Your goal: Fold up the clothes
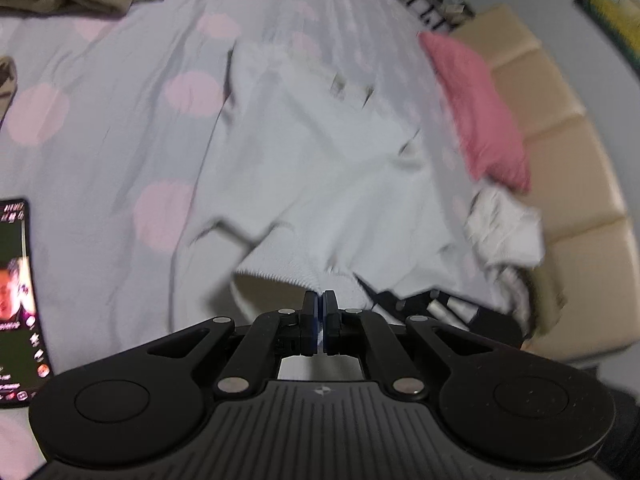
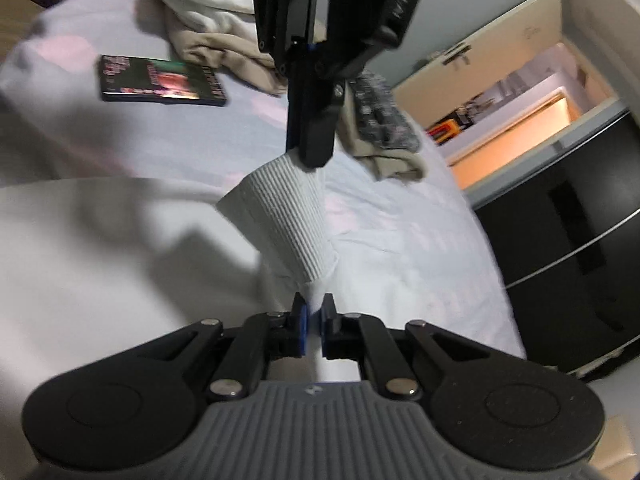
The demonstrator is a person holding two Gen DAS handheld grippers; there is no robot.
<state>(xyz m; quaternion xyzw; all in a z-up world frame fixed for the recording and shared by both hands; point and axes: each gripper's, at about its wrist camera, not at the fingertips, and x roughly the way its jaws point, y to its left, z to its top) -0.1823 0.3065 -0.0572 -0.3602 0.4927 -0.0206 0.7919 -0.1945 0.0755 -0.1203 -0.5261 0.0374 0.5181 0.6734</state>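
A white sweatshirt (image 1: pixel 320 160) lies spread on the lilac, pink-dotted bed sheet (image 1: pixel 100 140). My left gripper (image 1: pixel 320 300) is shut on the edge of its ribbed cuff (image 1: pixel 280 276), which is lifted off the bed. In the right wrist view the cuff (image 2: pixel 284 216) hangs stretched between both grippers. The left gripper (image 2: pixel 310 156) comes down from above and pinches the cuff's far end. My right gripper (image 2: pixel 315 310) is shut on the white sleeve fabric just below the ribbing. The rest of the sweatshirt (image 2: pixel 100 260) lies to the left.
A phone (image 2: pixel 160 82) with a lit screen lies on the sheet, also at the left edge (image 1: pixel 16 300). Beige and white clothes (image 2: pixel 224 52) and a dark patterned garment (image 2: pixel 380 116) are heaped beyond. A pink pillow (image 1: pixel 476 108), crumpled white cloth (image 1: pixel 504 228) and beige headboard (image 1: pixel 560 140) line the right.
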